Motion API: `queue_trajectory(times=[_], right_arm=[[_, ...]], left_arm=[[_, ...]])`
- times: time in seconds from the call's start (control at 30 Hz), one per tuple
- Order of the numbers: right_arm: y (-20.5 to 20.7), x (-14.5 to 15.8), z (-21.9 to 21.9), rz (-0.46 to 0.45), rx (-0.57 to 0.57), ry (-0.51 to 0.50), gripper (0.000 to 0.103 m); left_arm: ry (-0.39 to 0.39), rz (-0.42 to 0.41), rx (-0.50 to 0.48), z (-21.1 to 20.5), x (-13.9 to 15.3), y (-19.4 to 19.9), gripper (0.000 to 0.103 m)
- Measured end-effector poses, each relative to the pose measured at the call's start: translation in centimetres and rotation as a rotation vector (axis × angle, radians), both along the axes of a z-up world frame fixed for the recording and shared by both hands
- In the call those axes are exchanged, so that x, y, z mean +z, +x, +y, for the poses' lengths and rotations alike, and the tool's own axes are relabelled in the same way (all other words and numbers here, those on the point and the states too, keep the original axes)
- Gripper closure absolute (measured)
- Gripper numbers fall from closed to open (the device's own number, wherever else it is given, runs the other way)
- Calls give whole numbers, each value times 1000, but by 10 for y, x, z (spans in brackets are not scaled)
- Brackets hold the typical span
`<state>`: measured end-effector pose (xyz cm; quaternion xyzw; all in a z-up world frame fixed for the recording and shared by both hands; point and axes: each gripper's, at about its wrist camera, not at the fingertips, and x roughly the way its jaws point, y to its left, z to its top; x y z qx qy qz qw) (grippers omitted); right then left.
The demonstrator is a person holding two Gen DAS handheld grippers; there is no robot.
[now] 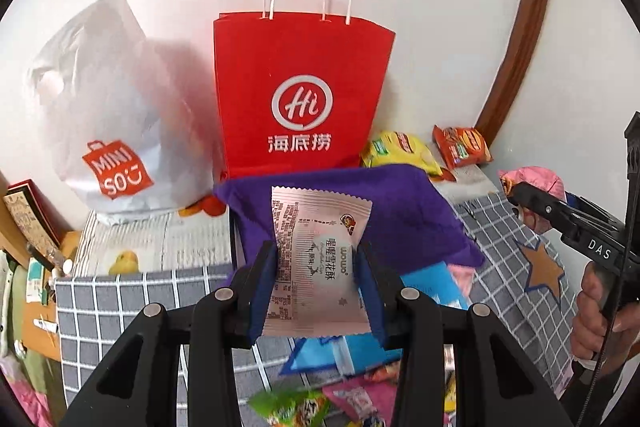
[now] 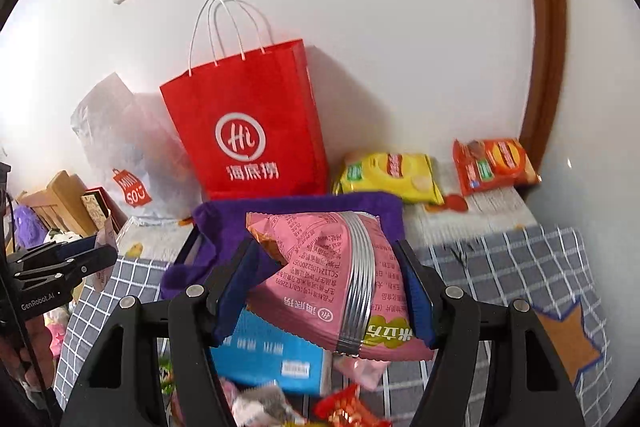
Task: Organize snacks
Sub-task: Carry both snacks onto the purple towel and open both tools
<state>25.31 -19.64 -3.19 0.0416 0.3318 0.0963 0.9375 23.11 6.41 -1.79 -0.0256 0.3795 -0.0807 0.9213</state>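
My left gripper is shut on a small silvery-pink snack packet, held above a purple cloth. My right gripper is shut on a puffy pink snack bag with a silver seam, lifted over a blue box. The right gripper also shows at the right edge of the left wrist view with the pink bag. A red paper bag with white handles stands upright against the wall behind the purple cloth. The left gripper appears at the left of the right wrist view.
A white plastic shopping bag leans left of the red bag. A yellow chip bag and an orange snack pack lie by the wall at right. Loose snacks lie below on a grey checked cloth. A brown door frame rises at right.
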Motion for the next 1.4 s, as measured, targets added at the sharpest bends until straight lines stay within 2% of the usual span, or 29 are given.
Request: queue_trajectory(times=[0.53,0.73,0.93,1.03,1.2,1.4], right_arm=[[88,12,30,-34,68,-57,36],[111,-11,27,-18,85,-65,36],[137,-51,15,70,97,-68,36],[147,-64,8,101,99,-68,36],[154,-72,-3,124,93,-36,36],[159,-81,-5,143,94,-55,36]], left_arm=[[-11,24,35,10,-3,92,65],[-29,53,37,17,-24,118,65],[-26,116,38,23,-56,138,65],[-30,124,43,28,-62,142,65],[-53,155,71,43,-74,151,65],[-73,177,75,47,-83,155,65]])
